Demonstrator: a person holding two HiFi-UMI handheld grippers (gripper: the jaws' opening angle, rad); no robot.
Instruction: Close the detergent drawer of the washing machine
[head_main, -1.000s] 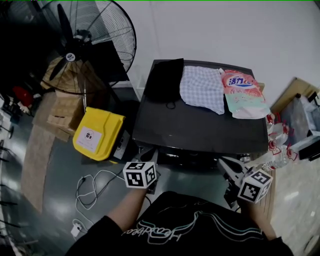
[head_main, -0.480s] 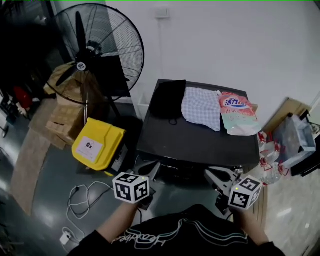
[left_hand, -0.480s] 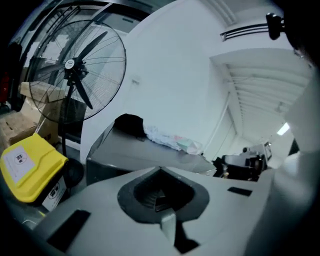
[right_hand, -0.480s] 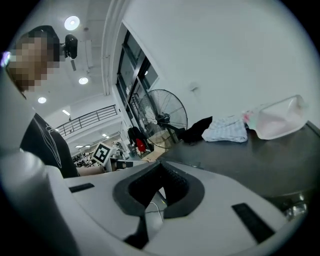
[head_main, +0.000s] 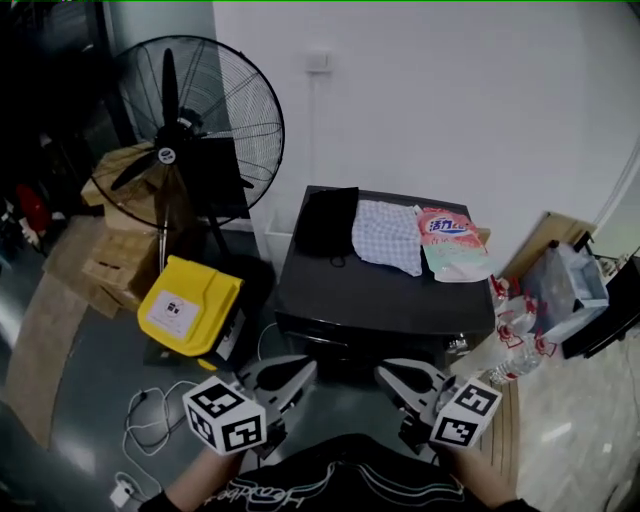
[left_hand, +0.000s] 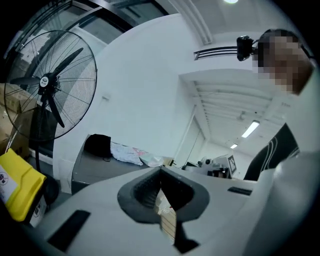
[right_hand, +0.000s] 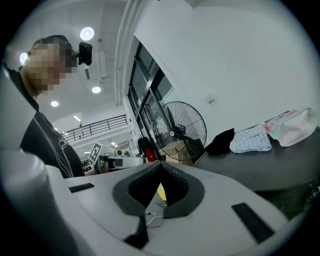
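Observation:
The dark washing machine (head_main: 385, 290) stands against the white wall, seen from above. Its front face is steeply foreshortened, so I cannot make out the detergent drawer. My left gripper (head_main: 290, 372) and right gripper (head_main: 392, 372) hover low in front of the machine, a short way off it and touching nothing. Both are shut with nothing between their pads. The machine's top also shows past the left gripper (left_hand: 161, 170) as a grey slab (left_hand: 100, 167), and past the right gripper (right_hand: 161, 164) at the right (right_hand: 270, 165).
A black cloth (head_main: 327, 222), a checked cloth (head_main: 388, 235) and a pink detergent pouch (head_main: 450, 245) lie on the machine's top. A big standing fan (head_main: 190, 120), cardboard boxes (head_main: 110, 260) and a yellow case (head_main: 185, 310) are at left; cables (head_main: 150, 420) trail on the floor. Bottles and bags (head_main: 520, 320) crowd the right.
Both grippers have drawn back from the machine's front and come closer together. The head view has pulled away, so the machine looks smaller and farther.

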